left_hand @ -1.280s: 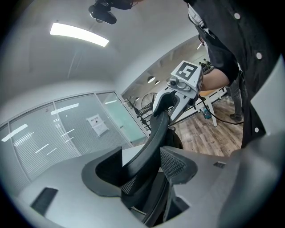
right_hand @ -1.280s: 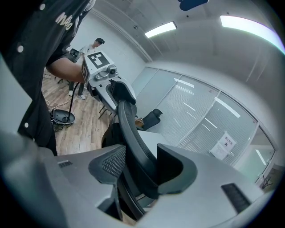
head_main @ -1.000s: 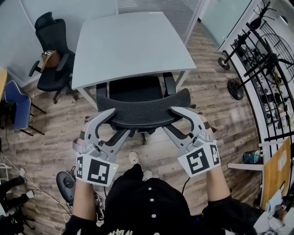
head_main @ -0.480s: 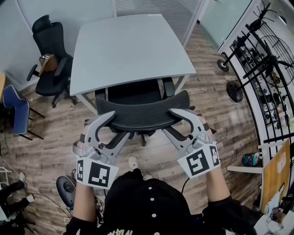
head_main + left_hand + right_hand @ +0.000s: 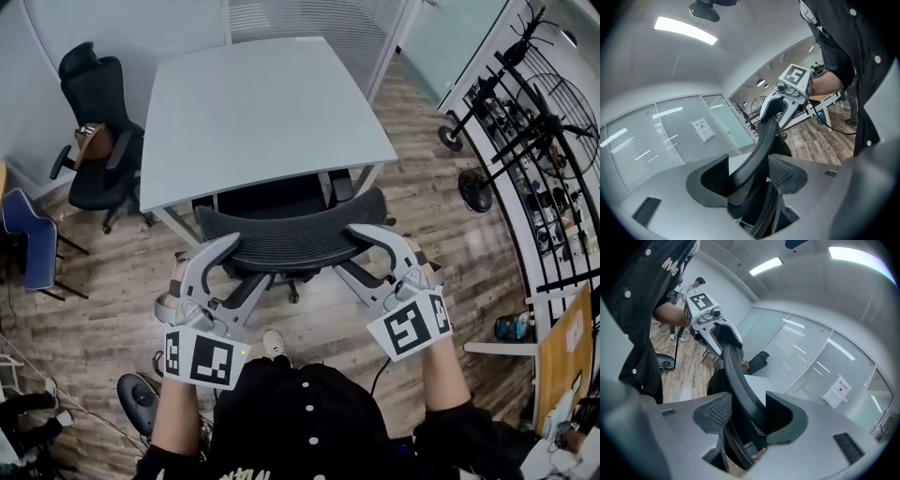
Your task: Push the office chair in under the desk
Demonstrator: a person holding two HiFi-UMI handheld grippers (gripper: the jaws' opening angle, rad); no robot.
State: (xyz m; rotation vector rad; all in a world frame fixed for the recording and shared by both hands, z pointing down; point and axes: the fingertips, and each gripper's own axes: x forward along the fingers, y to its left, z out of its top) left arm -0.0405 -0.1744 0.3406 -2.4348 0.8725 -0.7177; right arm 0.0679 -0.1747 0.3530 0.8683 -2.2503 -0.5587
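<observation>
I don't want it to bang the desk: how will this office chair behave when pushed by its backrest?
Probably rolls easily: the chair stands on smooth wood floor. Its mesh backrest may flex where the left hand-held gripper and right hand-held gripper clamp its top edge. Pushed high up, it might swivel or tilt.

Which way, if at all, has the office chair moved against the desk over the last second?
Yes: the office chair has rolled toward the desk, and its seat is now further under the near edge.

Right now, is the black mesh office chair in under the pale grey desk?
Partly in: the chair has its seat beneath the desk edge, its backrest outside.
</observation>
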